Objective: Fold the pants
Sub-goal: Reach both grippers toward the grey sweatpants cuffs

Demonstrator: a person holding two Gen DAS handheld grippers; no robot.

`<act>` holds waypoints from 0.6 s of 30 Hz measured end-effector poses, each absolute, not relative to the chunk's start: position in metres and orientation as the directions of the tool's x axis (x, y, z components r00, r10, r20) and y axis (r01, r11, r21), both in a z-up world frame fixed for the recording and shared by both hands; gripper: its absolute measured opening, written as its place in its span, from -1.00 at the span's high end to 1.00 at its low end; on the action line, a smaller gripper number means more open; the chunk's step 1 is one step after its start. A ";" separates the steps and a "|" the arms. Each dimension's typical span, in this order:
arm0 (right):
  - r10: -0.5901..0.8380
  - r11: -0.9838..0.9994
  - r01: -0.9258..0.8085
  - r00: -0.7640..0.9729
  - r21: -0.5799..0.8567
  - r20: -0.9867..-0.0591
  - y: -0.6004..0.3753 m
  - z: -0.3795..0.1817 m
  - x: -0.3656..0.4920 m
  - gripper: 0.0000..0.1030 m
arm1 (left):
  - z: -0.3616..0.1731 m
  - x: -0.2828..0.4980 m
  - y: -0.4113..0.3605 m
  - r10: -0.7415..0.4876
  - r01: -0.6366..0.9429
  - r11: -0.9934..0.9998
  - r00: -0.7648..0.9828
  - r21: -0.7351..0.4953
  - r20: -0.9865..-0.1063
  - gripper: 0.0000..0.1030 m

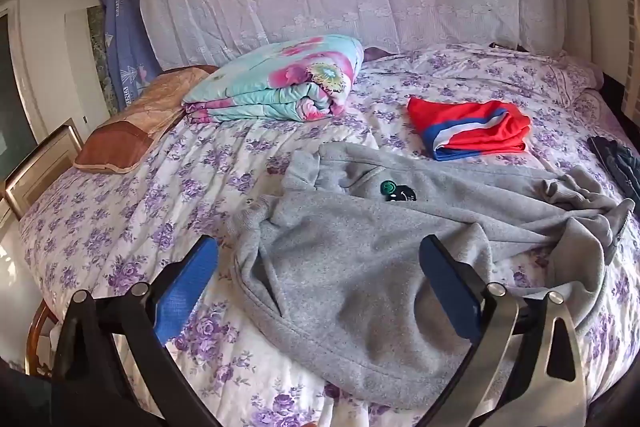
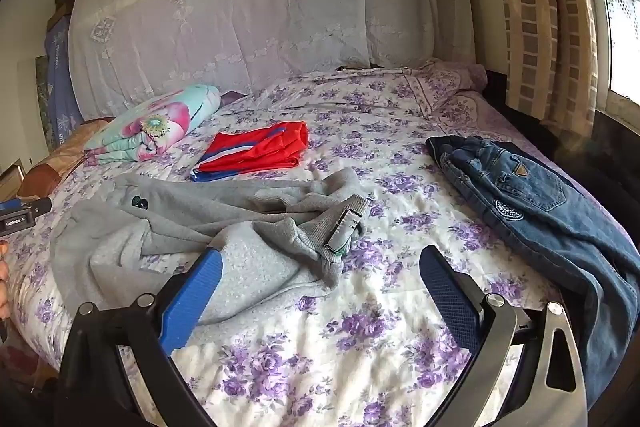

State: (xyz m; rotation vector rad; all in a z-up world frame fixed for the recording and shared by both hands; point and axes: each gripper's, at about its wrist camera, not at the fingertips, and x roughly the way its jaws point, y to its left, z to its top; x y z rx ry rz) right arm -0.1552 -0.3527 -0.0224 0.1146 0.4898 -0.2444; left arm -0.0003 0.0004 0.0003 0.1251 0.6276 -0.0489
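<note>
Grey sweatpants (image 1: 360, 267) lie crumpled on the bed with the purple-flowered sheet (image 1: 120, 219). My left gripper (image 1: 320, 259) is open and empty, hovering just above the pants' near part. In the right wrist view the pants (image 2: 180, 223) spread to the left, with the waistband and its label (image 2: 344, 227) turned up at the middle. My right gripper (image 2: 320, 267) is open and empty, above the waistband's near edge and the bare sheet (image 2: 340, 347). The left gripper's body shows at the left edge of the right wrist view (image 2: 20, 215).
A folded red, white and blue garment (image 1: 468, 127) (image 2: 256, 151) lies behind the pants. Blue jeans (image 2: 520, 195) lie at the right side of the bed. A folded floral quilt (image 1: 276, 83) and a brown pillow (image 1: 132, 131) sit at the back left. Curtains (image 2: 548, 19) hang on the right.
</note>
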 end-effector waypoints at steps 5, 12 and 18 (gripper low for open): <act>-0.204 0.964 0.261 0.850 0.052 -0.485 -0.352 -0.025 -0.153 -0.93 | -0.004 0.003 0.010 -0.038 0.112 0.990 0.800 0.087 -0.599 -0.91; -0.203 0.963 0.263 0.850 0.058 -0.487 -0.347 -0.027 -0.151 -0.93 | -0.004 0.003 0.001 0.002 0.095 0.987 0.802 0.130 -0.598 -0.91; -0.203 0.962 0.265 0.851 0.062 -0.484 -0.350 -0.027 -0.151 -0.93 | -0.011 0.010 0.013 0.000 0.080 0.992 0.788 0.102 -0.616 -0.91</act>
